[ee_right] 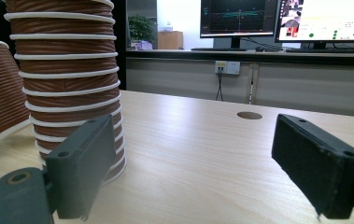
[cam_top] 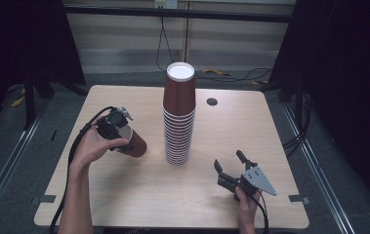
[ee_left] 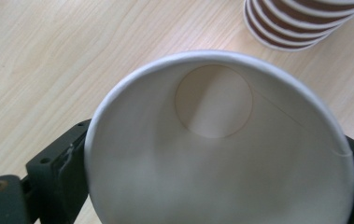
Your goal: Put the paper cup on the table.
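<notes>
A tall stack of brown ribbed paper cups [cam_top: 178, 122] stands upside down at the table's middle. Left of it, a single brown paper cup [cam_top: 133, 145] leans over with its base end low near the tabletop. My left gripper [cam_top: 123, 132] is shut on that cup at its rim. In the left gripper view the cup's white inside [ee_left: 216, 154] faces the camera with a black finger [ee_left: 65, 170] against each side, and the stack's foot [ee_left: 296, 23] is at the top right. My right gripper [cam_top: 228, 159] rests open and empty at the front right, its jaws [ee_right: 193, 163] pointing past the stack [ee_right: 67, 70].
The light wood table [cam_top: 221, 195] has a round cable hole [cam_top: 212, 102] behind the stack, to the right. Black frame posts stand at both sides of the table. A cable trails from each gripper toward the front edge. Monitors [ee_right: 240, 18] stand far beyond the table.
</notes>
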### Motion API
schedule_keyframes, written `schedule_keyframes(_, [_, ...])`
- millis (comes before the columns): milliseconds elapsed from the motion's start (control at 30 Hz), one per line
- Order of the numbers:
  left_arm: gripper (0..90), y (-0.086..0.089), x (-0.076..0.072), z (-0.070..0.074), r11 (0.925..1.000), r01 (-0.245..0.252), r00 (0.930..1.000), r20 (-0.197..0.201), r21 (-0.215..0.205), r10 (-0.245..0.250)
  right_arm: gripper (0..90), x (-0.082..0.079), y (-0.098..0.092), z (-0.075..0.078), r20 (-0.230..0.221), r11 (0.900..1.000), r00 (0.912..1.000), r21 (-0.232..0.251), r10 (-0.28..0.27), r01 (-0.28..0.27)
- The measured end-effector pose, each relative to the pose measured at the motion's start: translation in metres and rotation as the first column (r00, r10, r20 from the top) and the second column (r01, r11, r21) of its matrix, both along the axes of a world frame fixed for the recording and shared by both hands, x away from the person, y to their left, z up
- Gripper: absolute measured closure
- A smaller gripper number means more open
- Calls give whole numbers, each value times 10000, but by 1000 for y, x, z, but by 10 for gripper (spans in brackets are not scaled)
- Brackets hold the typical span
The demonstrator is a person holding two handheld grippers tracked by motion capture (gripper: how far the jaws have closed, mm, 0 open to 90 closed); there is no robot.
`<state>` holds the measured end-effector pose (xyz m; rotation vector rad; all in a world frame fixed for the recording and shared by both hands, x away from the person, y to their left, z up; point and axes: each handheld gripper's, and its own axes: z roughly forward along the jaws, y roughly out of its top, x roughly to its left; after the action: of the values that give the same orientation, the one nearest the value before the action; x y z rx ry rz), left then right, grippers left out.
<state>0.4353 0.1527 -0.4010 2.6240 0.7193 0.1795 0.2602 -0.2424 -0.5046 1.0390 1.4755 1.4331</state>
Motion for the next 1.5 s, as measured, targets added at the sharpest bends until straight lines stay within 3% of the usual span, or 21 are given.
schedule_keyframes(133, [59,-6,0,0,9997,235,9997,-114,70,-235,137,0,0,0,-10,10000,10000,-10,-17,17])
schedule_keyframes(300, [51,-18,3,-2,9950,280,9995,83,960,-289,137,0,0,0,4,10000,10000,0,0,0])
schedule_keyframes(367, [48,-22,4,-3,9965,337,9994,-89,765,-331,139,0,0,0,16,10000,10000,0,-1,1])
schedule_keyframes(433, [46,-25,6,-5,9947,545,9985,-64,866,-542,139,0,0,0,26,10000,10000,-4,37,-37])
schedule_keyframes(500, [37,-26,8,-9,9949,454,9990,-8,902,-455,139,0,0,0,16,10000,10000,-6,48,-48])
schedule_keyframes(633, [37,-29,9,-9,9959,487,9986,186,766,-503,139,0,0,0,27,10000,10000,-3,39,-39])
schedule_keyframes(800, [41,-28,11,-16,9994,352,9988,355,-35,-350,136,0,0,0,14,10000,10000,6,32,-32])
schedule_keyframes(867, [41,-28,11,-18,9992,397,9981,480,-56,-393,136,0,0,0,24,10000,10000,-1,34,-34])
schedule_keyframes(967, [42,-30,13,-21,9994,85,9981,607,-334,-65,136,0,0,0,24,10000,10000,-2,34,-34])
schedule_keyframes(1133, [44,-33,15,-25,9987,69,9981,608,-499,-38,136,0,0,0,26,10000,10000,-2,34,-34])
schedule_keyframes(1167, [45,-33,14,-28,9971,67,9979,645,-752,-19,135,0,0,0,15,10000,10000,-3,47,-47])
schedule_keyframes(1333, [46,-31,15,-32,9958,200,9981,597,-893,-147,136,0,0,0,30,10000,10000,-16,33,-33])
schedule_keyframes(1367, [47,-32,14,-34,9943,56,9980,626,-1066,11,136,0,0,0,26,10000,10000,-8,35,-35])
schedule_keyframes(1500, [50,-30,14,-38,9950,198,9982,585,-980,-141,136,0,0,0,21,10000,10000,-9,33,-33])
